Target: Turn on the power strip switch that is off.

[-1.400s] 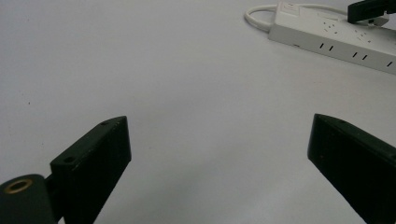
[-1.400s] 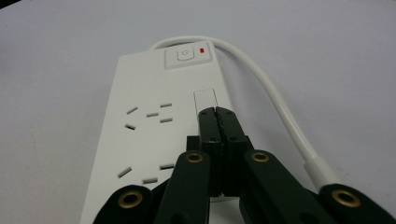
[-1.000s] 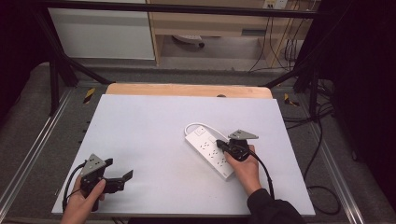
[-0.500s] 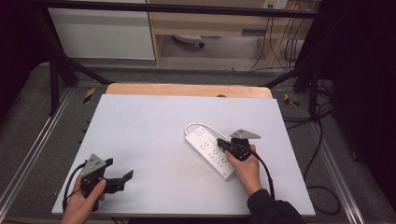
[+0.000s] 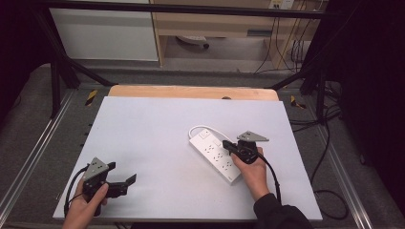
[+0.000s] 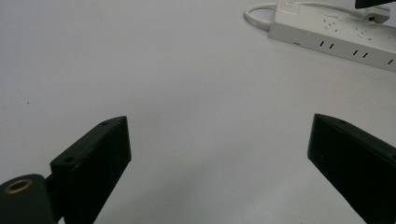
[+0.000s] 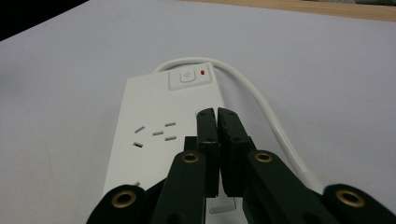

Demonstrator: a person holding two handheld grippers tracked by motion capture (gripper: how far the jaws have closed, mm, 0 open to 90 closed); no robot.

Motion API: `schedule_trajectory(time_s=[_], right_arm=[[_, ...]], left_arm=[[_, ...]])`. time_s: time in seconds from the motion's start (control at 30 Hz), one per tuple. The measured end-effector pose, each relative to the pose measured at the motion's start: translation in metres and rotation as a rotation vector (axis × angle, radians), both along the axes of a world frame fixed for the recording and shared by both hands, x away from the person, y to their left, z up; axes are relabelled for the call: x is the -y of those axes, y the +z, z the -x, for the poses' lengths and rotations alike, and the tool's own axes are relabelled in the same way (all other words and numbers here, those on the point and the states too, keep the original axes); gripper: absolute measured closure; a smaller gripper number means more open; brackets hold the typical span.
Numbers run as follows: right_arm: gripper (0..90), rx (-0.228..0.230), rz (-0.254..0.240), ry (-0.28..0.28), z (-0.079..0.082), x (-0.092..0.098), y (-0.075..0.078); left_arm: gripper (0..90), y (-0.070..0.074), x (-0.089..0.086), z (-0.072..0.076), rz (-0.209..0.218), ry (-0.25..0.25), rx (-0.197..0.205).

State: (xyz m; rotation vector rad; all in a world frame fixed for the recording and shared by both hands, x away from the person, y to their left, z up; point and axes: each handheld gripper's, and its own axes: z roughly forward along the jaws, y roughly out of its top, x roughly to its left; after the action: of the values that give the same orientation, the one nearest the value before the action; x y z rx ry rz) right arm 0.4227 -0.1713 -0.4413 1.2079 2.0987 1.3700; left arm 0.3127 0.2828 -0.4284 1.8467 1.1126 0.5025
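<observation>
A white power strip (image 5: pixel 212 153) lies slanted on the white table (image 5: pixel 153 129), right of the middle, with its white cord (image 5: pixel 200 128) looping round the far end. My right gripper (image 5: pixel 228 145) is shut, its jaws pressed together low over the strip (image 7: pixel 154 121), just near of the switch with the red light (image 7: pixel 189 75). I see nothing between them. At the front left corner a hand holds my left gripper (image 5: pixel 122 172) open over bare table. Its jaws stand wide apart (image 6: pixel 218 123), and the strip (image 6: pixel 336 37) lies far ahead at the upper right.
A wooden board (image 5: pixel 191 91) runs along the table's far edge. Metal frame rails flank both sides. Black cables (image 5: pixel 329 143) trail over the floor on the right. A cabinet and shelving stand beyond the table.
</observation>
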Motion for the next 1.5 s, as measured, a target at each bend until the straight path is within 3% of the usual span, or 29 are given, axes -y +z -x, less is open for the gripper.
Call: schedule_trajectory(time_s=[1.5], right_arm=[[73.3, 0.057, -0.038, -0.016, 0.006, 0.009, 0.019]], left_arm=[[6.2, -0.001, -0.001, 0.0, 0.001, 0.003, -0.004]])
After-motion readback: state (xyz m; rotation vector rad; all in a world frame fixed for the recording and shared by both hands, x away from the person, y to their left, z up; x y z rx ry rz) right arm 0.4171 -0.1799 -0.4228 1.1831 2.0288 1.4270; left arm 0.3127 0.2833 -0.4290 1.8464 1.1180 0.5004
